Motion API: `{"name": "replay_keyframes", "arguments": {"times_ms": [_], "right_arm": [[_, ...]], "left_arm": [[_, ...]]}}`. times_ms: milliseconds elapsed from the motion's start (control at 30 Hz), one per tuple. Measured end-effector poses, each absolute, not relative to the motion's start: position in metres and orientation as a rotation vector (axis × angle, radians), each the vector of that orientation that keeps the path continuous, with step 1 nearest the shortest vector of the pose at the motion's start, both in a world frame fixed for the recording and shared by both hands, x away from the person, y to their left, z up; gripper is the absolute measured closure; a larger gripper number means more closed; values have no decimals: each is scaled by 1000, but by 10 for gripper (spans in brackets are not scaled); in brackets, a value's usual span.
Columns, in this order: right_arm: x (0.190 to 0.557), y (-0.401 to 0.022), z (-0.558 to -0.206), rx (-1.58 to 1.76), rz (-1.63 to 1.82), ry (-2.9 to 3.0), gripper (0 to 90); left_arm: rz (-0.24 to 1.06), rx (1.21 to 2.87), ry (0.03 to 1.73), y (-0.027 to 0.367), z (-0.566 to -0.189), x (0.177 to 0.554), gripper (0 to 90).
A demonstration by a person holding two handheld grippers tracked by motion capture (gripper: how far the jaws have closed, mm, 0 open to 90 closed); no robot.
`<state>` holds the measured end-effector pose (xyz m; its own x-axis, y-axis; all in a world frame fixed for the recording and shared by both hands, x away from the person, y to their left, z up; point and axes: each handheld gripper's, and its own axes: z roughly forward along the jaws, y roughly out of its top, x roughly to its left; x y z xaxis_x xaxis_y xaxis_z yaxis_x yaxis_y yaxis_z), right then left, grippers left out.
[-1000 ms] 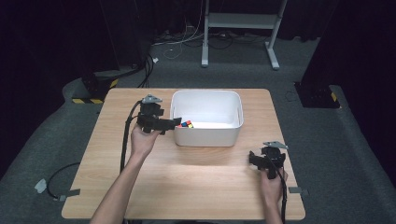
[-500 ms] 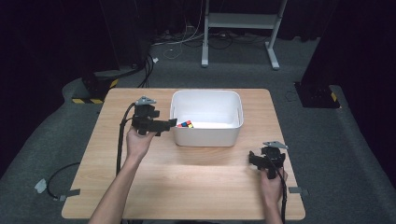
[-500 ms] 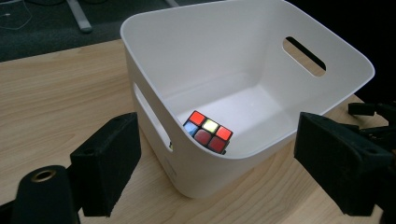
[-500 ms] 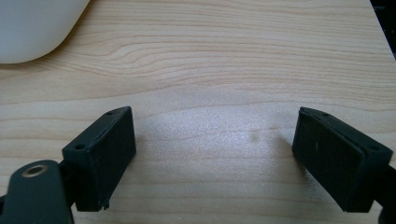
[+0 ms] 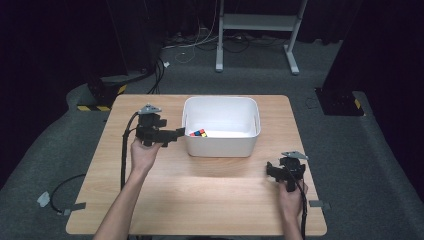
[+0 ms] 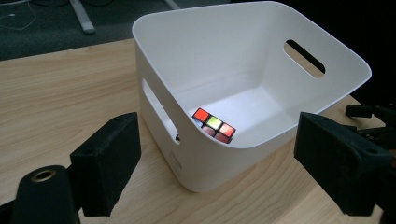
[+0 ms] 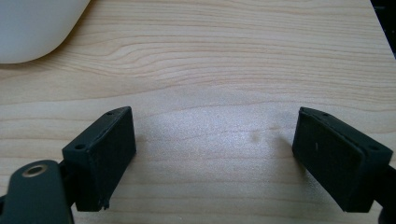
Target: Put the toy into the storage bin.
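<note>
A white plastic bin (image 5: 220, 99) stands at the back middle of the wooden table (image 5: 200, 190). Inside it, against the left wall, lies a colour cube (image 5: 198, 133) showing red, green and orange tiles. My left gripper (image 5: 179, 134) hangs just left of the bin and points at its side, open with nothing in it. In the left gripper view the jaws stand wide around the bin's near corner (image 6: 201, 177), and the cube (image 6: 214, 124) lies beyond the wall. My right gripper (image 5: 270, 170) rests low near the front right of the table, open over bare wood (image 7: 212, 135).
The bin has slot handles in its walls (image 6: 303, 58). One rounded corner of the bin (image 7: 32, 28) is at the upper left of the right gripper view. A cable trails from the left gripper off the table's left edge (image 5: 122, 165). Dark floor surrounds the table.
My left gripper has drawn back a little to the left, away from the bin's wall. The right gripper and the cube have stayed put.
</note>
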<state>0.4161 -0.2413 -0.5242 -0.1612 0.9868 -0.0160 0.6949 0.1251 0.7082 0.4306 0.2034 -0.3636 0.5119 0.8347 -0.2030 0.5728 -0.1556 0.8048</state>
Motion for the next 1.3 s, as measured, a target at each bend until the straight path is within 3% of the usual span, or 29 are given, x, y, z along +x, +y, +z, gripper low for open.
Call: {"name": "replay_keyframes", "arguments": {"times_ms": [1300], "right_arm": [[416, -241, -524, 1619, 781, 1917, 130]], "left_arm": [[367, 1787, 1225, 235, -373, 412, 151]]}}
